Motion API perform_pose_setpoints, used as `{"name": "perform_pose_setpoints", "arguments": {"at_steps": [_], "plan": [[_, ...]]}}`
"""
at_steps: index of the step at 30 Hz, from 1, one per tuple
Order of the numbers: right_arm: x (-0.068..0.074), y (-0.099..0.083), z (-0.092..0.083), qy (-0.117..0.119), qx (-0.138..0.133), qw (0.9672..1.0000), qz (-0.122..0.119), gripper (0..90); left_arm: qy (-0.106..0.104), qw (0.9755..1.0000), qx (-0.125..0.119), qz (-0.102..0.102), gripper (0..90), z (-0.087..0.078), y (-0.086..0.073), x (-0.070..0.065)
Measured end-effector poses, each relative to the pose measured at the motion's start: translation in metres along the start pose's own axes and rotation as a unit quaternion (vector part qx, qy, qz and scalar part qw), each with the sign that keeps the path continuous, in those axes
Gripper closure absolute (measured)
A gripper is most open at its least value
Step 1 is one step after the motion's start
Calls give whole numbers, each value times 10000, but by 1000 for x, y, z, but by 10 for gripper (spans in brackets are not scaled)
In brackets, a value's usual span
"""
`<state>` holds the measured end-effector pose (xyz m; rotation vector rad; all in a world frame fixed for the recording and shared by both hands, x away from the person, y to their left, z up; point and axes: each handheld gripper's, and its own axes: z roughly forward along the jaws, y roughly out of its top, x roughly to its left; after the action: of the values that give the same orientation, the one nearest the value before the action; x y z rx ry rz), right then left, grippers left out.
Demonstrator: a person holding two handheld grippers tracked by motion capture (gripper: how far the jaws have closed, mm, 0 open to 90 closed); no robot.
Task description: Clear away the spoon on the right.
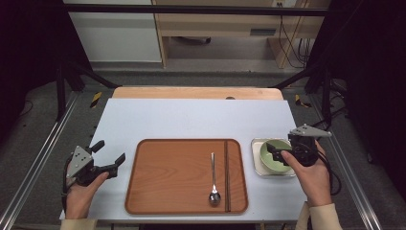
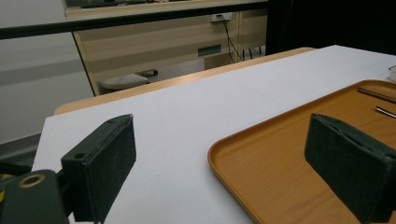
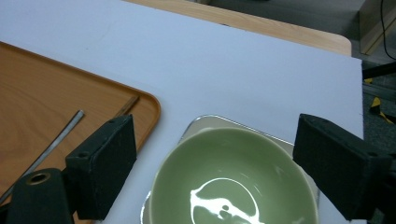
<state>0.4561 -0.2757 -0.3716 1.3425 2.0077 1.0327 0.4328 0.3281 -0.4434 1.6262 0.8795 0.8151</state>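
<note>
Green bowl [image 3: 233, 182] on its white dish, table's right edge; my right gripper [image 1: 280, 154] hovers spread over it, left gripper [image 1: 109, 158] spread too, empty.

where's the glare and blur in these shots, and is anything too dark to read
In the right gripper view a bright white reflection sits on the bottom of the green bowl, and the right gripper jaws look soft, close to the lens. In the left gripper view the tray is sharp while the background cabinet is hazy. In the high view both side margins fall into near black.
</note>
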Motion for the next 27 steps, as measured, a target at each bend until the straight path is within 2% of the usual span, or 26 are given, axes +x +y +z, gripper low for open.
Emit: {"name": "perform_pose_setpoints", "arguments": {"at_steps": [11, 17, 21, 23, 27], "plan": [[-13, -7, -4, -152, -45, 9999, 67, 138, 59, 9999, -144, -32, 73, -5, 4, 3], [-23, -13, -5, -266, -30, 9995, 171, 212, 130, 9996, -255, -75, 69, -10, 7, 6], [-31, -19, -4, -209, 26, 9991, 377, 261, 156, 9995, -280, -82, 69, -11, 7, 8], [-34, -21, -3, -175, 29, 9992, 366, 278, 158, 9994, -285, -82, 69, -11, 7, 8], [-38, -26, 0, -146, 116, 9986, 500, 303, 154, 9995, -264, -75, 69, -11, 6, 8]]}}
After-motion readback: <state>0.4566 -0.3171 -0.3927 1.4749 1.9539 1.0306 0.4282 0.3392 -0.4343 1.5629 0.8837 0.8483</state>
